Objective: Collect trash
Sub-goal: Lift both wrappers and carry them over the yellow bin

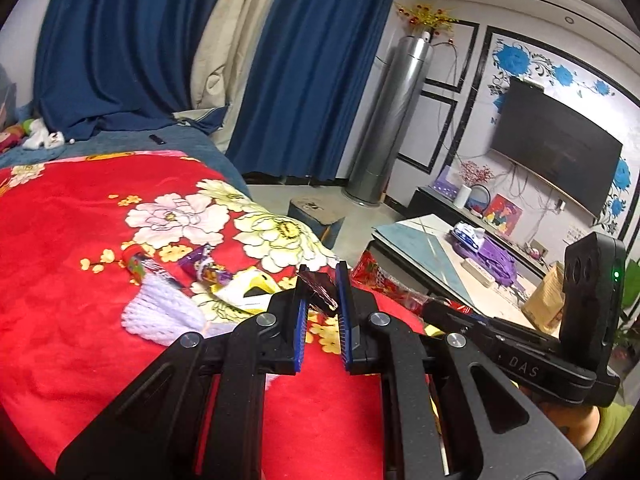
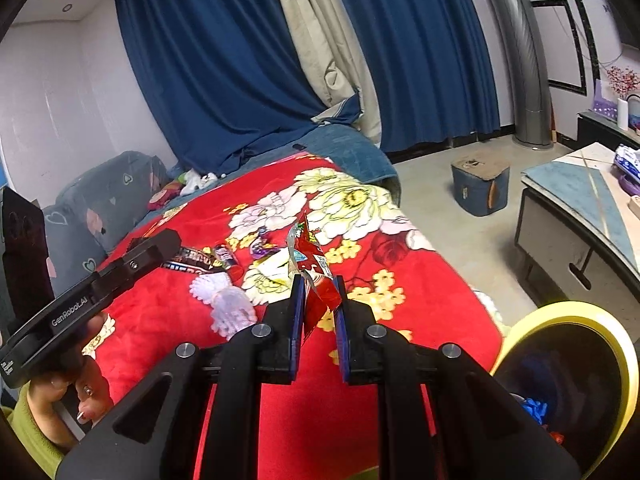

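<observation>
In the left wrist view, the left claw [image 1: 322, 280] is seen pinching a small dark wrapper [image 1: 319, 288] between its blue pads, held above the red floral blanket [image 1: 80, 240]. Further trash lies on the blanket beyond it: a purple wrapper [image 1: 204, 266], a white-and-yellow wrapper [image 1: 250, 292] and a white foam net [image 1: 160, 312]. The pinch should be kept firm while the piece is carried, since so little of it is caught.

In the right wrist view, the right claw [image 2: 318, 292] is pinching a red snack wrapper [image 2: 314, 272], which stands up tall between the pads. A yellow-rimmed bin [image 2: 624, 364] is seen at lower right, just beside the bed, with trash already inside. The red wrapper is probably best brought fully over the rim before release, so that nothing drops outside; the dark wrapper can then follow.
</observation>
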Available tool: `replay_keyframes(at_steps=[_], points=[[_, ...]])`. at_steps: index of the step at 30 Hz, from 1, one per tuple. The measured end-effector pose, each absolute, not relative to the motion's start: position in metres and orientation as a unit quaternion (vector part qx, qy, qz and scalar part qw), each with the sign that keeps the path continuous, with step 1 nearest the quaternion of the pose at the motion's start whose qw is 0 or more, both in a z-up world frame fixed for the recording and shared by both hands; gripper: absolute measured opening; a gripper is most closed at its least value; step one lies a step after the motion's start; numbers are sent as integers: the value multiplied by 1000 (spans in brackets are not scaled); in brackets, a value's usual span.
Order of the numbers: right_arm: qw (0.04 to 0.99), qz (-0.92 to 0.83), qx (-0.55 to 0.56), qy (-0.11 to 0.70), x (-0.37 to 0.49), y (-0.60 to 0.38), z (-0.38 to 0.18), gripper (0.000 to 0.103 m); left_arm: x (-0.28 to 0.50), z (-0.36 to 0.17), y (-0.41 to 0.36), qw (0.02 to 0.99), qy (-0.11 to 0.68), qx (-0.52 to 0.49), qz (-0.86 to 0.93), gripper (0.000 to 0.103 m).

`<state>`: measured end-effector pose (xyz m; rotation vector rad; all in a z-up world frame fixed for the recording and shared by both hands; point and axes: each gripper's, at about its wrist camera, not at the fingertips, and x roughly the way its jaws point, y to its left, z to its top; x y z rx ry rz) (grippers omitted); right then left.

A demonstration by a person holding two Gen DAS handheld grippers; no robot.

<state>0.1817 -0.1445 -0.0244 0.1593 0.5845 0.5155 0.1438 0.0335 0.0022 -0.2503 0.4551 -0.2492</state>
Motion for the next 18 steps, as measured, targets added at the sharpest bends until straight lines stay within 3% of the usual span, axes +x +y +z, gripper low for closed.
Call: replay_keyframes(at_steps=[18], points=[[941, 185, 77, 273, 162, -206, -36, 14, 138, 4, -21, 957, 224, -78, -166, 8]])
